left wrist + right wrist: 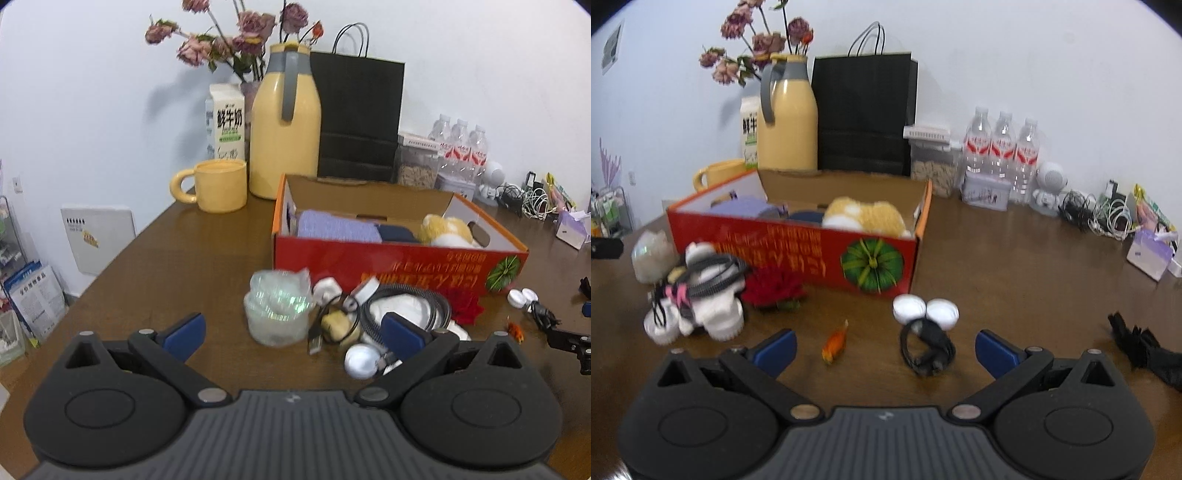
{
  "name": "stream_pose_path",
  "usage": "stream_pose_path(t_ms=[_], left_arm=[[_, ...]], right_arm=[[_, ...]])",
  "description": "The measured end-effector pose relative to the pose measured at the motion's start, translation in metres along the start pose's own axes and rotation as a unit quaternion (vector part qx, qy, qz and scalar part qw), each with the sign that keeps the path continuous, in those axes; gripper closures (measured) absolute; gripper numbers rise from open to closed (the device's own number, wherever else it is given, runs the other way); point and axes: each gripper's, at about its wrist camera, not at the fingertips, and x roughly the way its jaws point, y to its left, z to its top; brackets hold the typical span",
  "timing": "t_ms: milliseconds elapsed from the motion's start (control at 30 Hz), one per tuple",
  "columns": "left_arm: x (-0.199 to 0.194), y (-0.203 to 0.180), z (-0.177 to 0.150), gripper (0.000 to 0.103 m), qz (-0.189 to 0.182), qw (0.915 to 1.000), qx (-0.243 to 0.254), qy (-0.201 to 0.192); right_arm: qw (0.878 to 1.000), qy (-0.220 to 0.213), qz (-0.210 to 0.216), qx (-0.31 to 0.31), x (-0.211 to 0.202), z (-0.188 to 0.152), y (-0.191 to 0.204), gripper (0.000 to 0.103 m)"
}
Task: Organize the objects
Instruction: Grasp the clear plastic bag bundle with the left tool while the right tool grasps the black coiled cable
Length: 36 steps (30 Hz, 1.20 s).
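Note:
A red cardboard box [399,264] [798,254] sits mid-table holding a purple cloth [338,227], a dark item and a yellow plush toy [447,229] [866,216]. In front of it lies a clutter pile: a clear plastic bag [277,308], coiled cables and a white toy [402,314] [701,306], a silver ball [362,360], a red flower [774,290]. My left gripper [291,332] is open, close to the bag. My right gripper [884,347] is open over a small orange item [835,343] and a black cable bundle [927,347], near a white twin case [925,310].
A yellow mug [218,186], yellow thermos [284,125], milk carton [225,122], dried flowers and a black paper bag [360,118] stand behind the box. Water bottles [1001,151], a tin, a white robot figure [1049,184], tangled cords and a tissue pack [1150,254] line the back right. A black object [1145,347] lies at the right.

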Motion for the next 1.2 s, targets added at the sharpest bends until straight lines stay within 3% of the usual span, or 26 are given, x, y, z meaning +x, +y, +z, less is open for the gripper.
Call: stream_pose_path(t_ms=[200,400,467,533,700,767,1033,1200], left_arm=[[0.004,0.007,-0.007,0.0,0.005,0.9998,-0.016,0.009],[0.006,0.008,-0.008,0.0,0.007,0.9996,-0.026,0.011],[0.006,0.008,-0.008,0.0,0.008,0.9995,-0.028,0.012],[0.007,0.008,-0.008,0.0,0.009,0.9994,-0.03,0.013],[0.006,0.011,-0.008,0.0,0.015,0.999,-0.038,0.015],[0.006,0.011,-0.007,0.0,0.015,0.999,-0.039,0.014],[0.013,0.013,-0.005,0.0,0.014,0.9988,-0.044,0.013],[0.024,0.019,-0.004,0.0,0.016,0.9983,-0.055,0.012]], right_arm=[[1.0,0.013,-0.006,0.011,0.007,-0.009,-0.012,0.002],[1.0,0.018,-0.007,0.011,0.018,-0.003,-0.023,0.015],[1.0,0.023,-0.005,0.012,0.025,0.0,-0.028,0.026],[0.999,0.032,-0.001,0.019,0.035,0.004,-0.033,0.027],[0.998,0.052,0.013,0.03,0.055,0.006,-0.039,0.047],[0.998,0.047,0.021,0.03,0.057,0.004,-0.038,0.064],[1.0,0.022,0.009,0.016,0.053,0.001,-0.029,0.066],[1.0,-0.017,0.006,0.009,0.041,0.001,-0.021,0.066]])
